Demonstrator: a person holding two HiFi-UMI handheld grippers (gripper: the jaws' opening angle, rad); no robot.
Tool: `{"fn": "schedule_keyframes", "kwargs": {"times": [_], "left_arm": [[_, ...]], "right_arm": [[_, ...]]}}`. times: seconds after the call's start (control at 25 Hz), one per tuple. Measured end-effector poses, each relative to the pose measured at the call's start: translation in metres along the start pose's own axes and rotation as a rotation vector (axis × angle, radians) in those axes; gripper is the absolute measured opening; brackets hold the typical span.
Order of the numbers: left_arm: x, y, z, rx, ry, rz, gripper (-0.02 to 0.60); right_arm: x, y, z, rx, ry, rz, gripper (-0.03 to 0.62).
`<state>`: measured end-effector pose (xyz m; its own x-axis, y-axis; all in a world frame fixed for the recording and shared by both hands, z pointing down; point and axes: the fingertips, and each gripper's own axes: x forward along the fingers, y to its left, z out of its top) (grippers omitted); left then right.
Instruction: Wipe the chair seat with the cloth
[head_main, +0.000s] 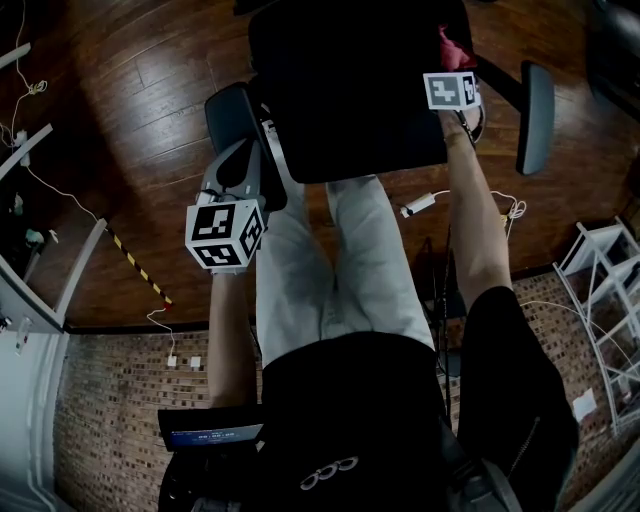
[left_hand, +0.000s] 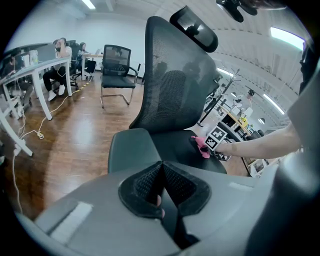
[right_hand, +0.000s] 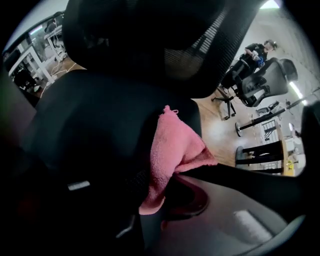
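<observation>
A black office chair stands in front of me; its seat fills the top middle of the head view. My right gripper is over the seat's right side, shut on a pink cloth that hangs against the dark seat. The cloth shows as a small pink patch beyond the marker cube. My left gripper hovers beside the left armrest, jaws shut with nothing between them. From the left gripper view I see the armrest pad, the mesh backrest and the cloth.
The right armrest sticks out over the wooden floor. A white power plug and cable lie on the floor near my legs. White shelving stands at the right, desk legs at the left. Another chair and seated people are across the room.
</observation>
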<state>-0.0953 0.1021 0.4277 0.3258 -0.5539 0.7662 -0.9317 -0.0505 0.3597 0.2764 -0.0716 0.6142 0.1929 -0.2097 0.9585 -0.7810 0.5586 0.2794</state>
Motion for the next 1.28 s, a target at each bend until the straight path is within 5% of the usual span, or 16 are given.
{"fn": "schedule_keyframes", "kwargs": {"times": [0.68,1.08,1.28], "left_arm": [[0.001,-0.001,-0.001,0.019,0.002,-0.018,-0.006],[0.0,-0.002,-0.001,0.026,0.005,-0.018,-0.006],[0.001,-0.002,-0.001,0.028,0.006,-0.013,-0.006]], "right_arm": [[-0.069,0.279,0.07,-0.107,-0.187,0.555,0.069],[-0.138,0.372,0.062,-0.089,-0.227,1.07,0.069],[-0.14,0.39,0.044,-0.143,-0.215,1.103,0.069]]}}
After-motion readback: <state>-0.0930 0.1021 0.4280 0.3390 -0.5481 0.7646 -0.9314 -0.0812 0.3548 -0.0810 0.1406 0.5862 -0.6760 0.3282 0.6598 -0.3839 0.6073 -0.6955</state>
